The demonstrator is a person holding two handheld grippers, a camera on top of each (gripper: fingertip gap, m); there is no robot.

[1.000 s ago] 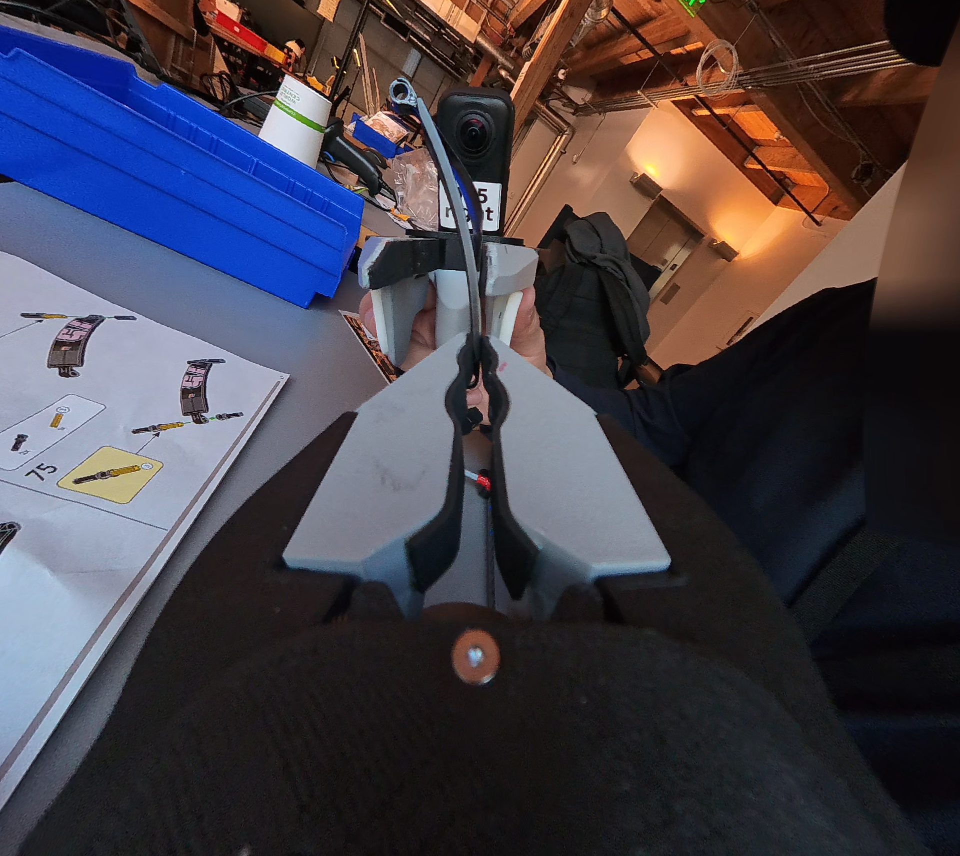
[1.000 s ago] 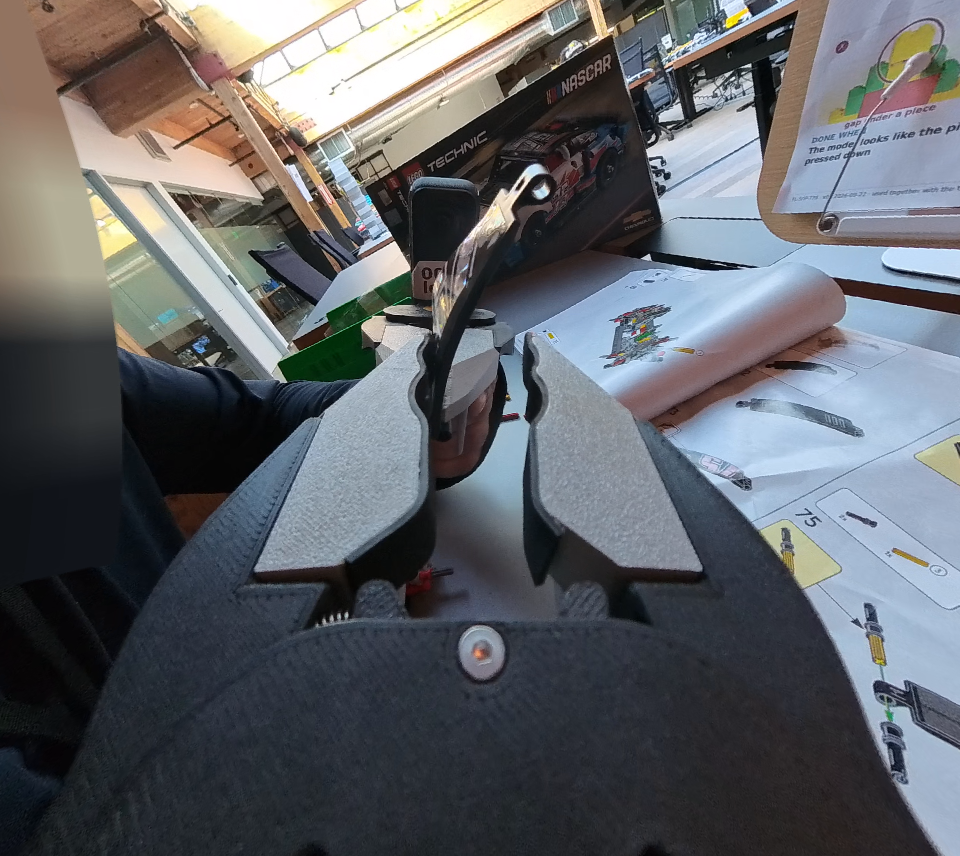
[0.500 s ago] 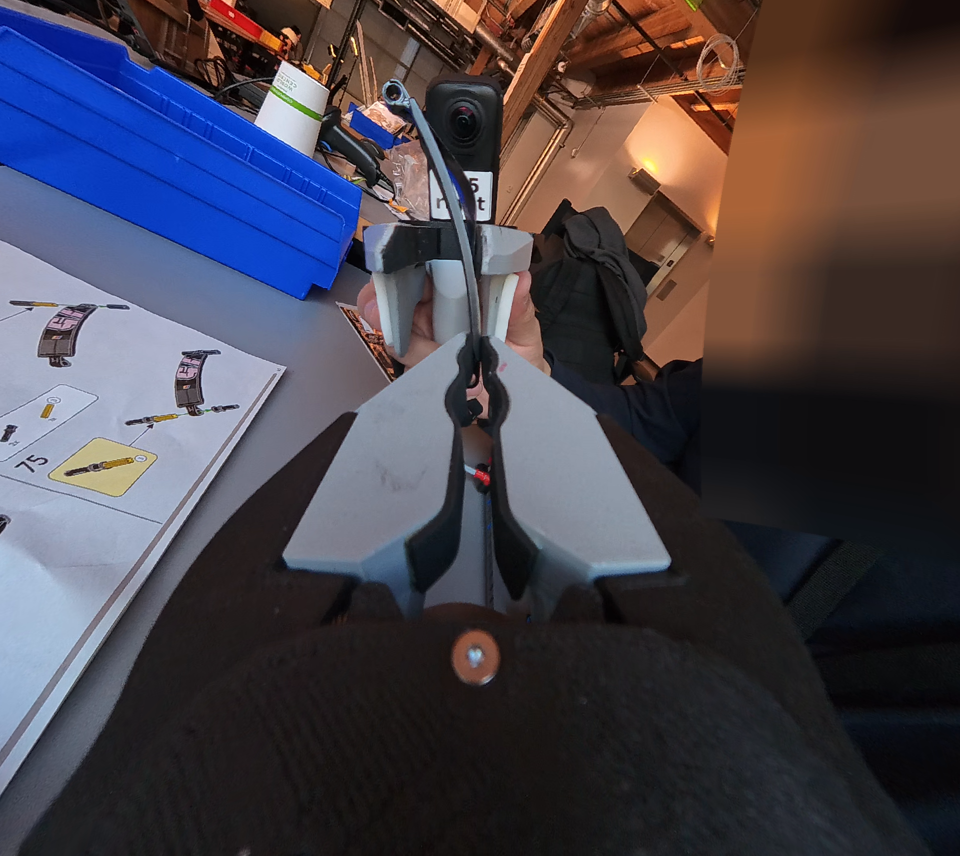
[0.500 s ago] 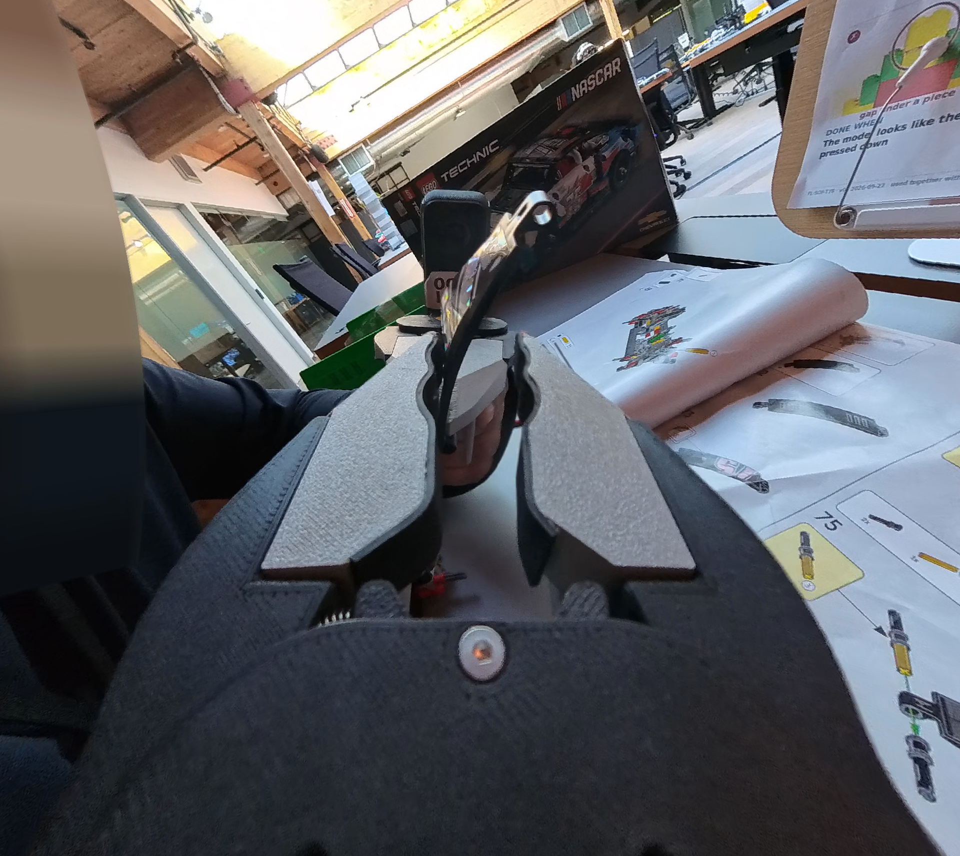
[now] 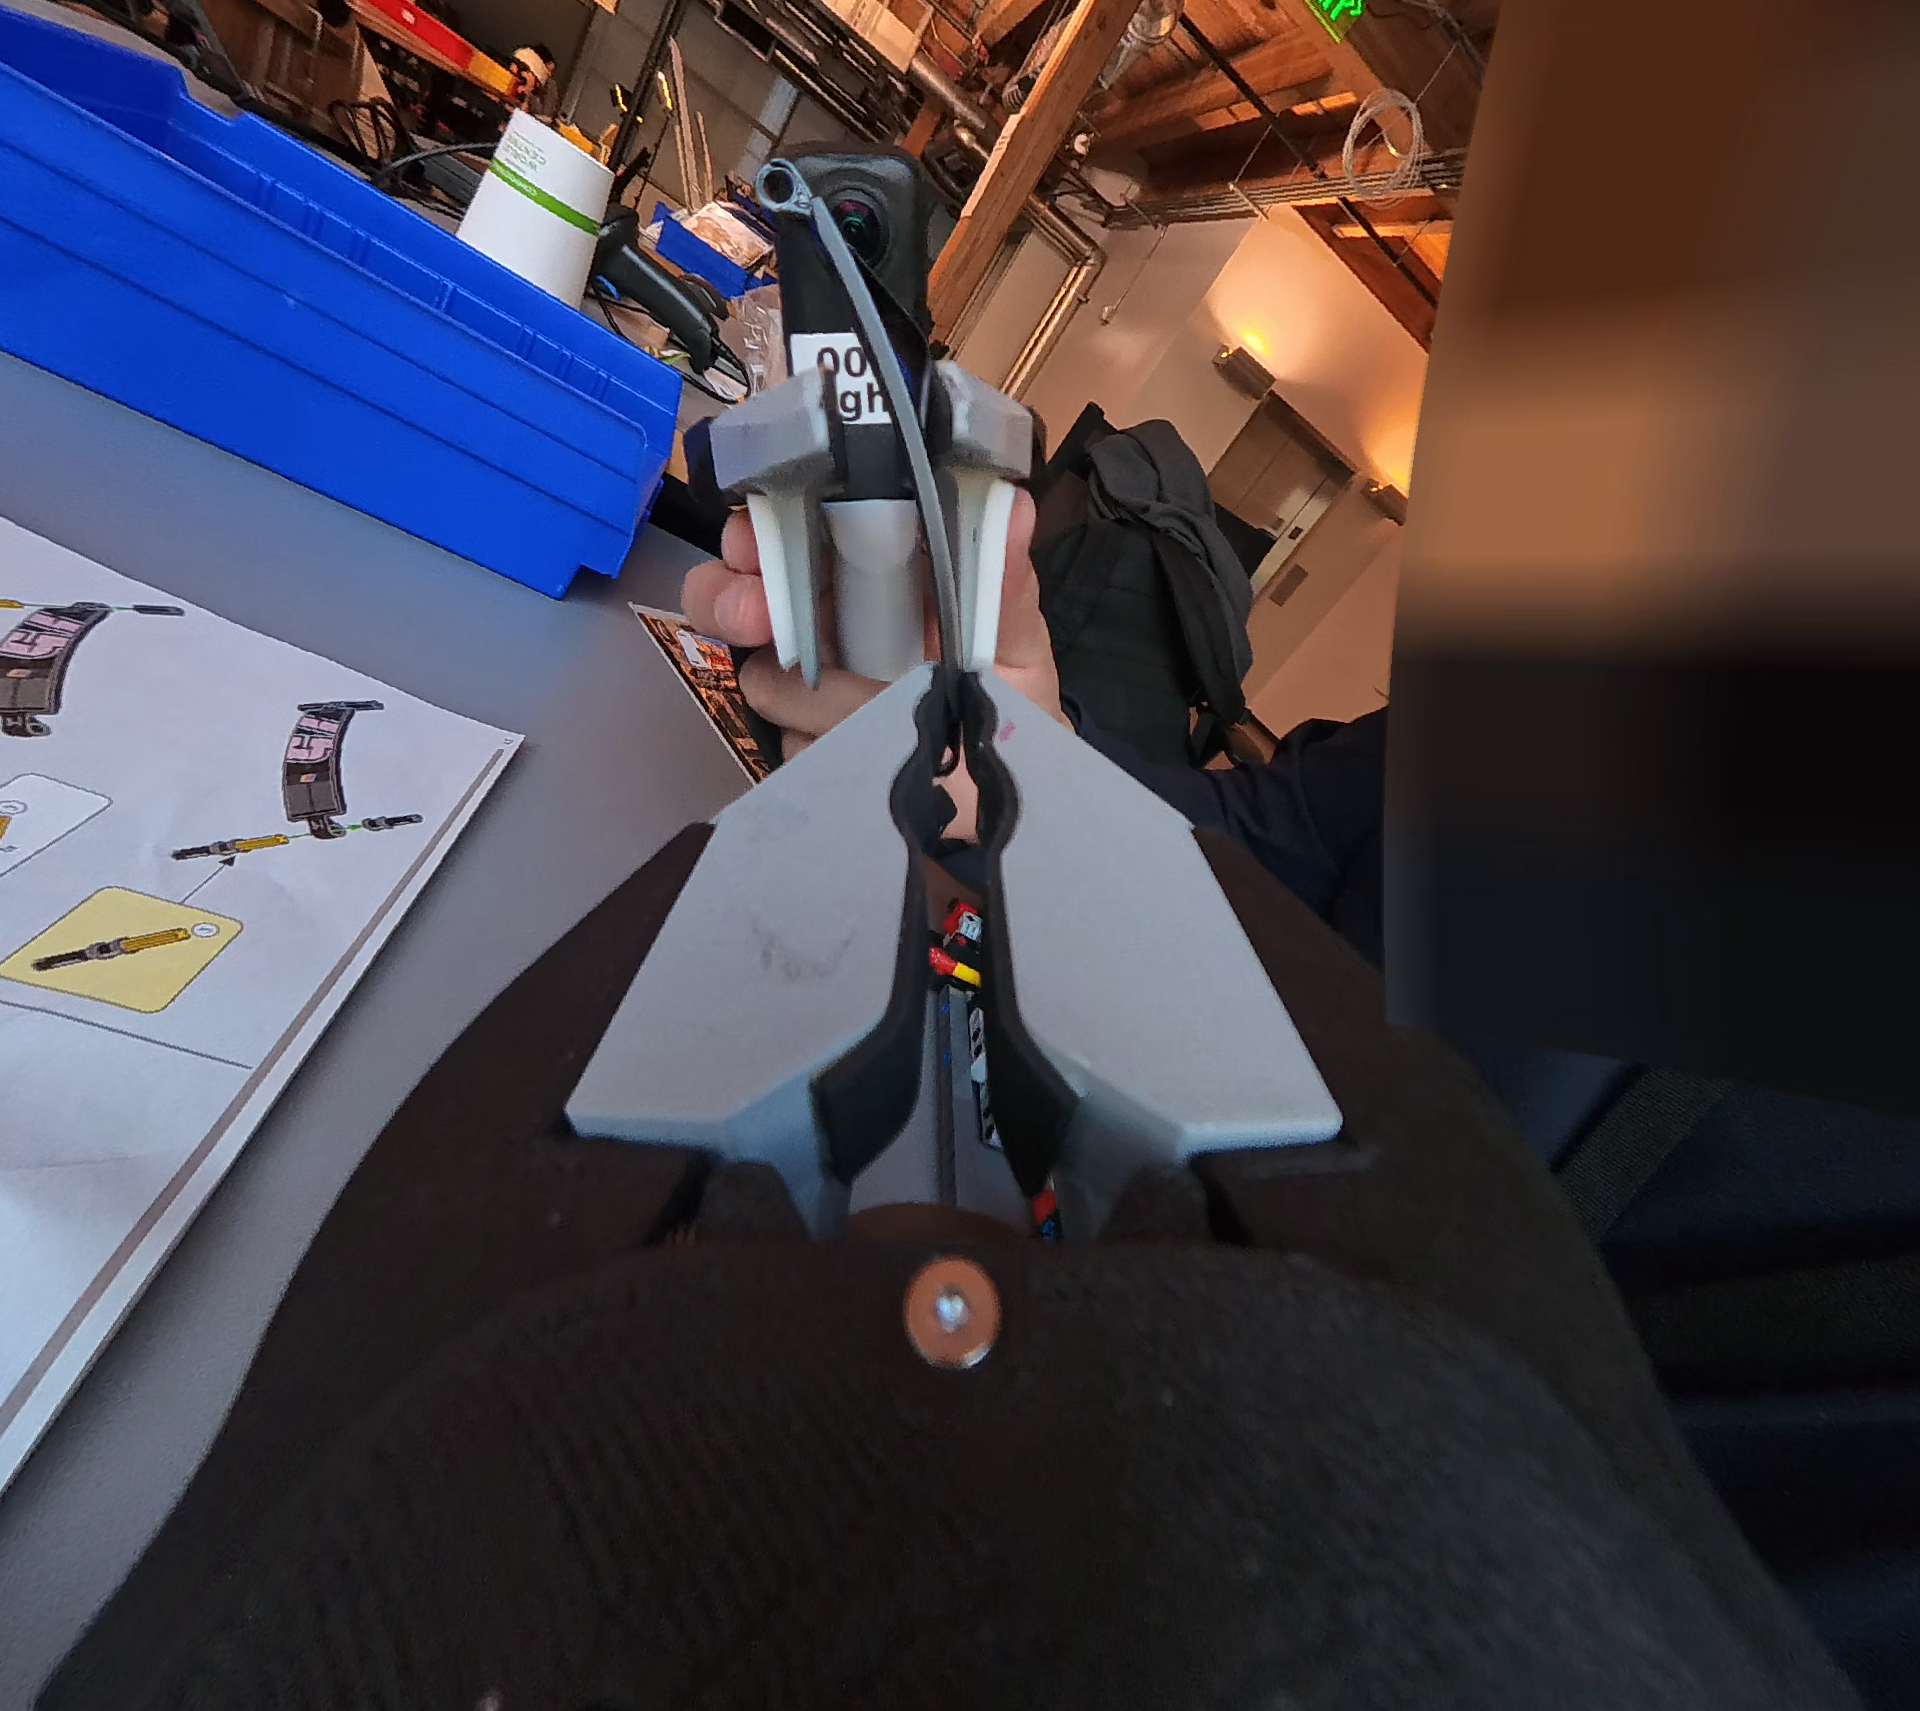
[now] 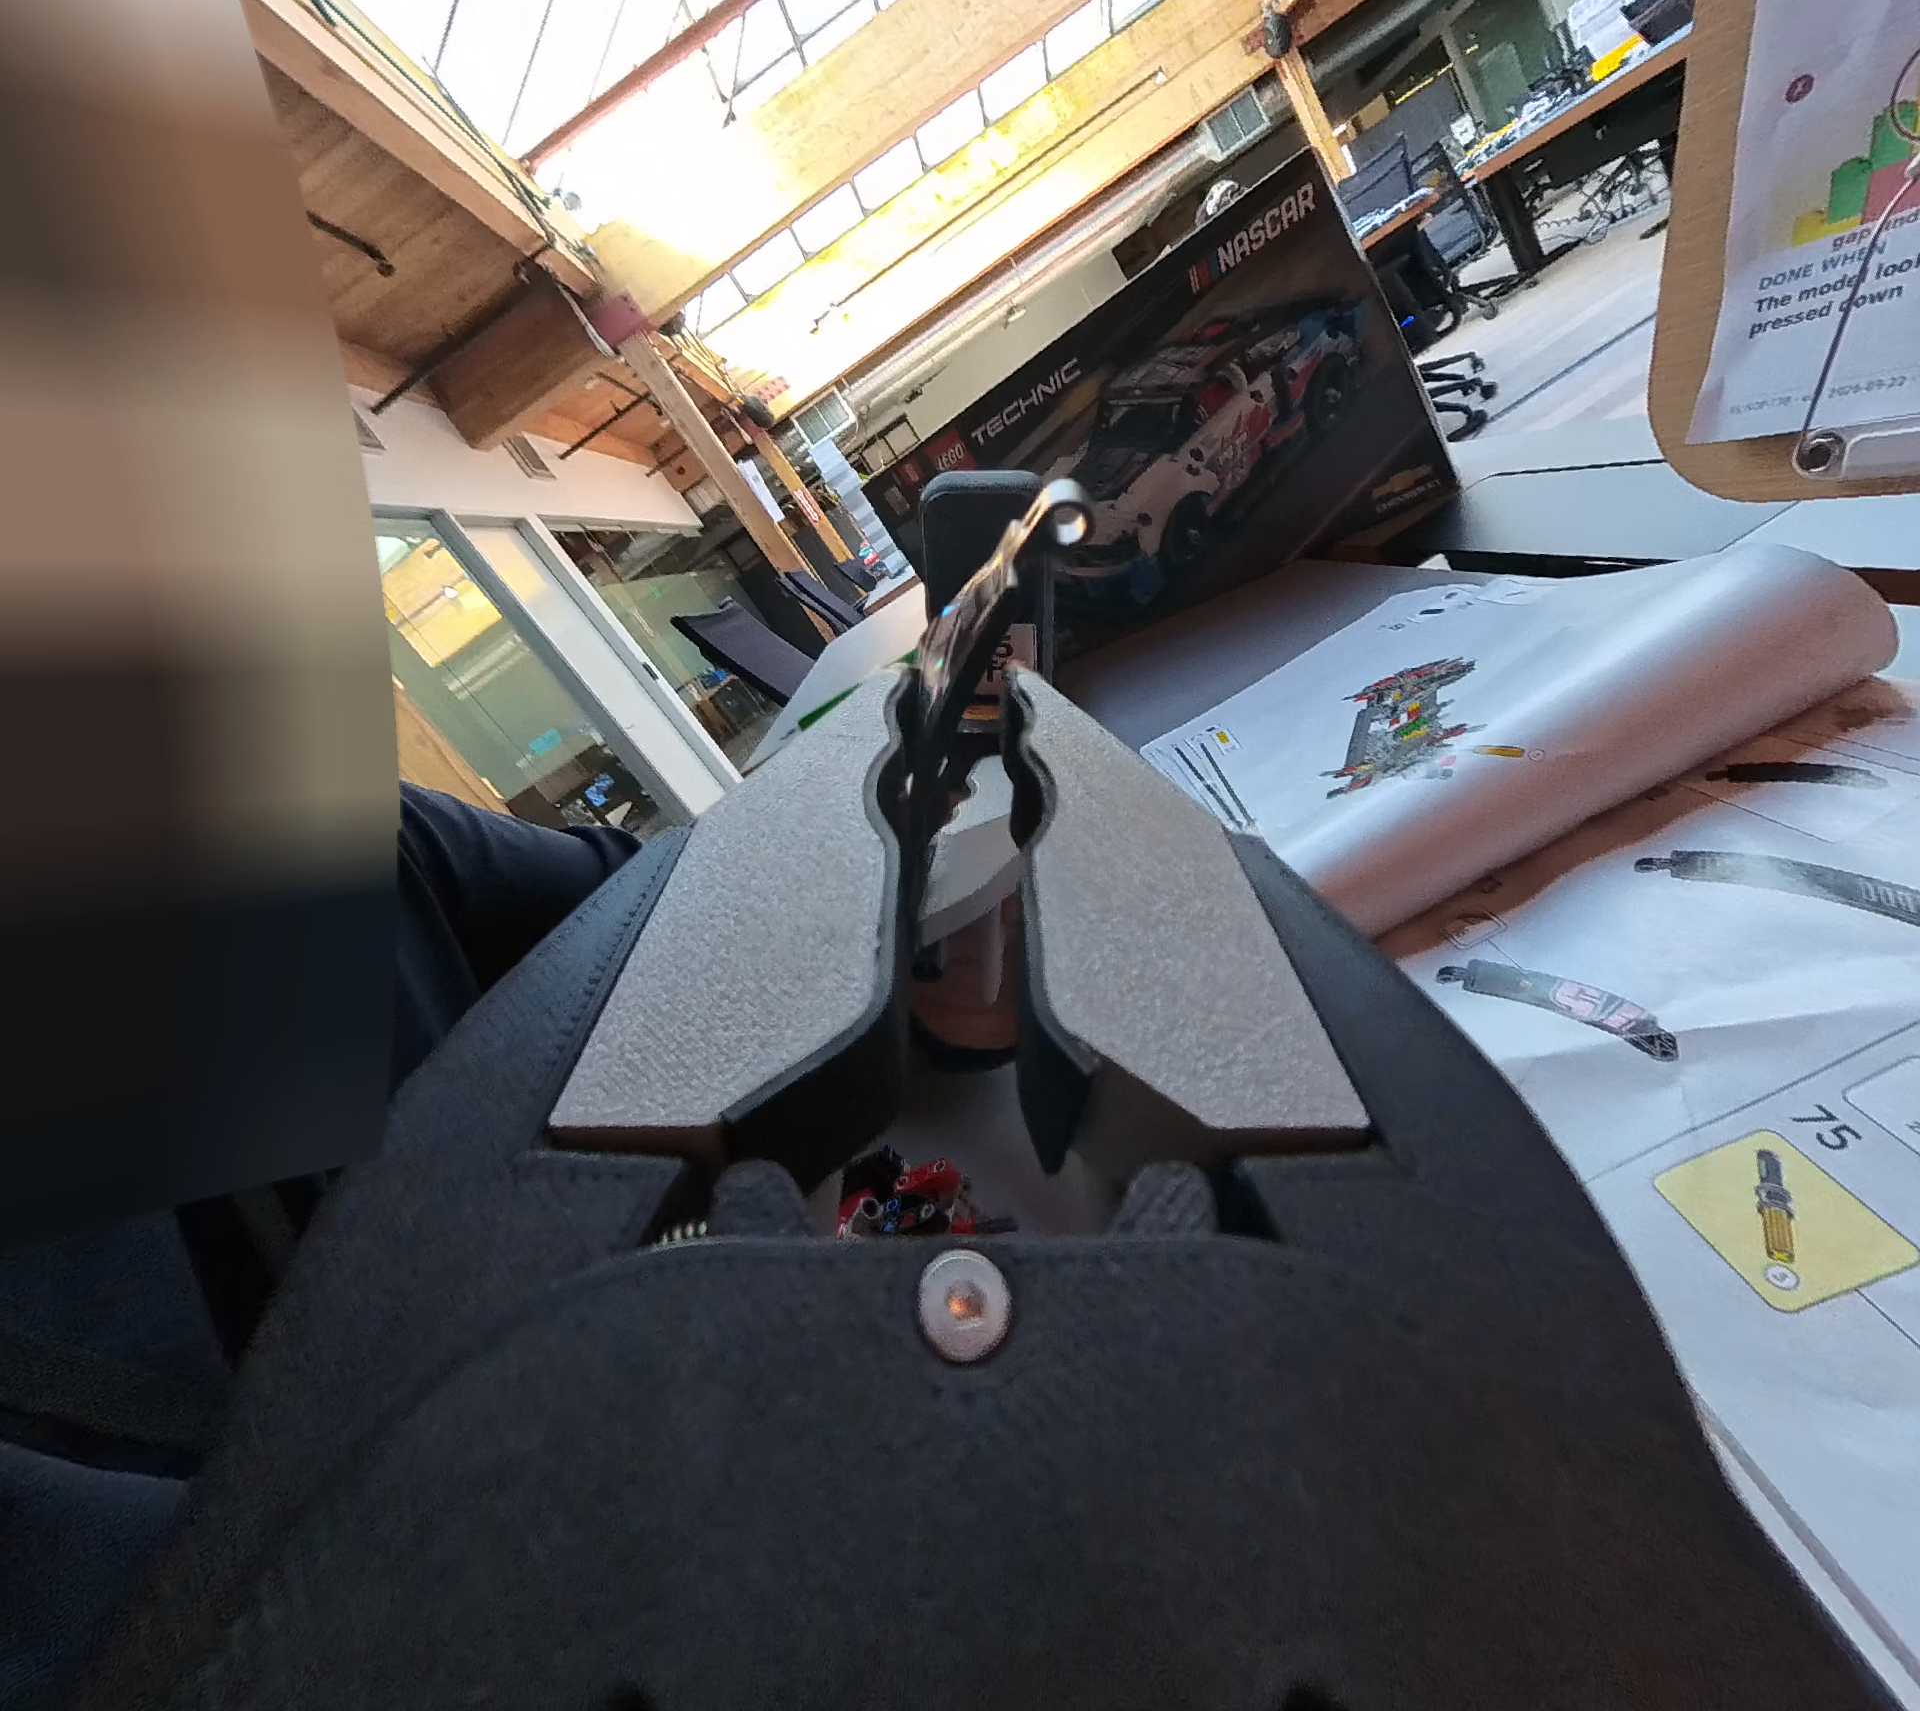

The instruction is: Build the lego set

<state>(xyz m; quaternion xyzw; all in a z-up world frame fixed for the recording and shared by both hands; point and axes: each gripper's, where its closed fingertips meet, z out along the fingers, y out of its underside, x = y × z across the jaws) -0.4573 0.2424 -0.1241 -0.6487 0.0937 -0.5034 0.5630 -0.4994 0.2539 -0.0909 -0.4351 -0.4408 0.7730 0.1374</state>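
Observation:
My left gripper (image 5: 951, 705) is shut on the lower end of a thin curved grey-black panel piece (image 5: 928, 498), which rises from its fingertips with a small ring at the top. My right gripper (image 6: 961, 716) faces it and has its fingers around the same piece (image 6: 987, 591). The piece lies against the left pad, and a narrow gap still shows at the right pad (image 6: 1023, 726). The right gripper also shows in the left wrist view (image 5: 878, 435), held by a hand (image 5: 748, 612). The left gripper is mostly hidden behind the fingers in the right wrist view.
An open instruction booklet (image 5: 208, 830) lies on the grey table (image 5: 468, 601), and it also shows in the right wrist view (image 6: 1558, 830). A blue bin (image 5: 312, 331) and a white cup (image 5: 540, 217) stand behind. A dark boxed kit (image 6: 1195, 414) and a clipboard (image 6: 1787, 155) stand at the far right. The gap from one gripper's tips to the other's is roughly 5 centimeters. Between my right fingertips and the clipboard (image 6: 1787, 155) there is roughly 30 centimeters.
My right gripper's jaws have narrowed steadily around the panel piece and moved closer along it. My left gripper has stayed shut on the piece throughout.

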